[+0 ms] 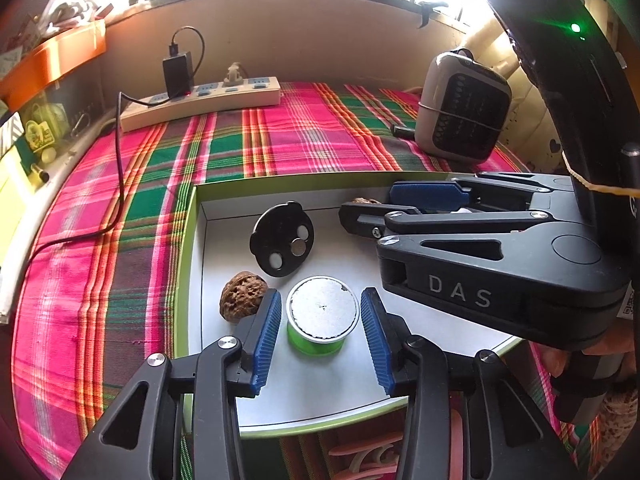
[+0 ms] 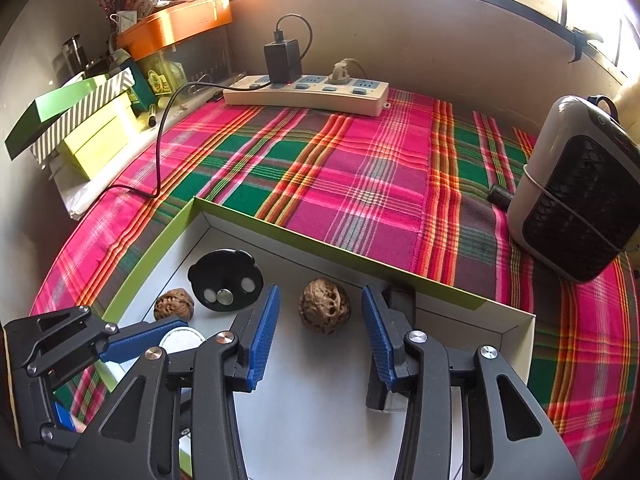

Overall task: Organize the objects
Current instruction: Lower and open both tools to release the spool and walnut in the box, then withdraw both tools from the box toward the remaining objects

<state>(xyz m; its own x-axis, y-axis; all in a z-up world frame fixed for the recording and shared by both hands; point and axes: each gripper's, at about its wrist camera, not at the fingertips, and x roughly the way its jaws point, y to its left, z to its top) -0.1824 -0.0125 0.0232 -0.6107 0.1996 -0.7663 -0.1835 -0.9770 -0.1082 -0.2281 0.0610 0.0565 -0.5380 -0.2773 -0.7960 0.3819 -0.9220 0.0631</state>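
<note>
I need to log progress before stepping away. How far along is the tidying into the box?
Done: the black disc, one walnut, the green cup and a second walnut all sit in the box. In hand: nothing; the left gripper brackets the cup and the right gripper brackets the second walnut, fingers clear of both. Left: no loose small items show on the plaid cloth.

A pink, green and orange plaid cloth (image 2: 360,184) is covering the bench beyond the blue-padded tongs (image 2: 320,332); between them a brown walnut (image 2: 325,306) is lying in a lime-edged white tray (image 2: 516,340).
</note>
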